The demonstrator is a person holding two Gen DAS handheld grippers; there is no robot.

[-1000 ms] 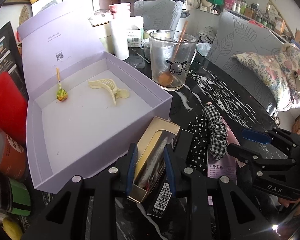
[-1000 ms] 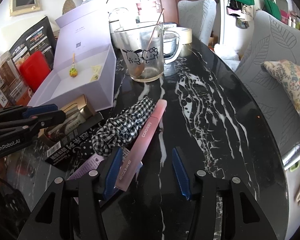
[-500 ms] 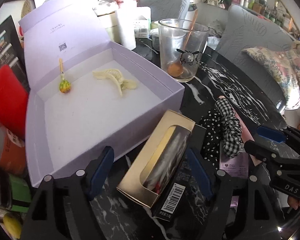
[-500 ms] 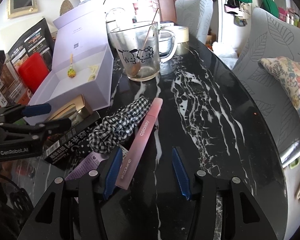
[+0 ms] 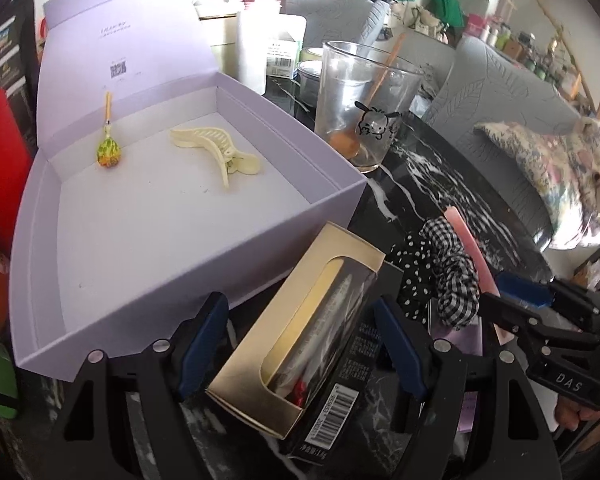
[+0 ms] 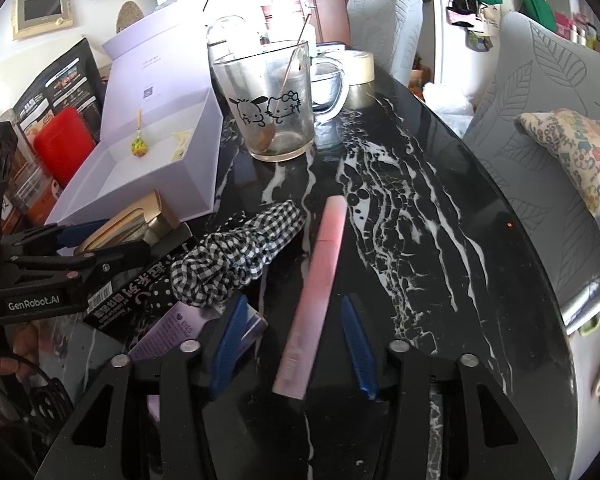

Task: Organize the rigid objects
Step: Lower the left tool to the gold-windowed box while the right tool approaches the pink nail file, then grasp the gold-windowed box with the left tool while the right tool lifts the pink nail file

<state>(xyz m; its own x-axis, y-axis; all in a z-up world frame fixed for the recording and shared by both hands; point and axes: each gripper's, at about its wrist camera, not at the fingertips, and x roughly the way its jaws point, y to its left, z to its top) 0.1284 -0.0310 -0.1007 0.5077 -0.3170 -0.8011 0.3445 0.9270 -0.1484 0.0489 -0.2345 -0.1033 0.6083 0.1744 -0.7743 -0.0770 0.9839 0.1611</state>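
Lilac box (image 5: 204, 280): one clip (image 5: 216, 152), one charm (image 5: 108, 154).

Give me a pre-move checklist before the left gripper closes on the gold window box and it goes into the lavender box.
1. Left gripper open, fingers either side of the gold window box: ok.
2. Gold window box sitting free: not ok, it rests on a black barcode carton.
3. Lavender box lid up: ok.
4. Bare floor near the hair claw and lollipop: ok.
5. Right gripper open, straddling the pink tube: ok.
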